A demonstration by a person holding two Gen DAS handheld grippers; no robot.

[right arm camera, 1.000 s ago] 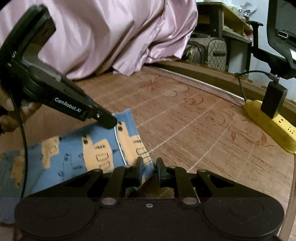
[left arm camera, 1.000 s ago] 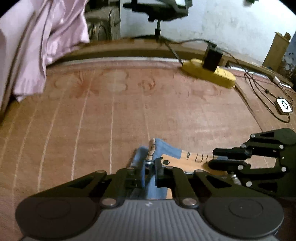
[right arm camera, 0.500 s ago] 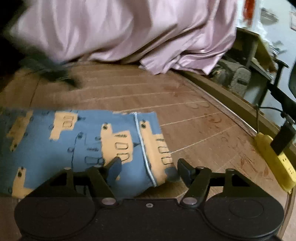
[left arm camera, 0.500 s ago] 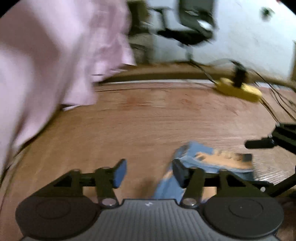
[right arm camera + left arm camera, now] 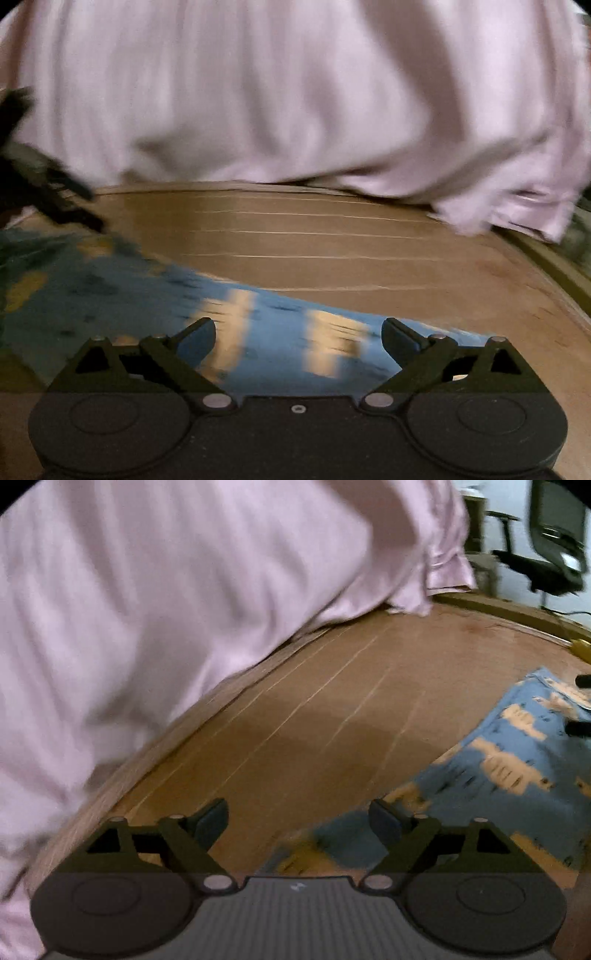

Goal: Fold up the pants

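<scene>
The blue pants (image 5: 491,775) with orange prints lie flat on the brown woven mat (image 5: 332,716). In the left wrist view they stretch from the lower middle to the right edge. My left gripper (image 5: 297,821) hovers over the mat beside their near end, its jaws opening wide, nothing between them. In the right wrist view the pants (image 5: 258,332) spread under my right gripper (image 5: 298,338), whose jaws are also opening, the pads clear of the cloth. The left gripper shows as a dark blur (image 5: 40,184) at that view's left edge.
A large pink sheet (image 5: 166,602) is heaped along the mat's far side, also filling the top of the right wrist view (image 5: 295,92). A wooden rim (image 5: 517,614) borders the mat. A black office chair (image 5: 546,546) stands beyond it.
Both grippers were shut on the pants' edge a second ago; both have let go and opened wide. They swung leftward, so the pink sheet now fills much of both views.
</scene>
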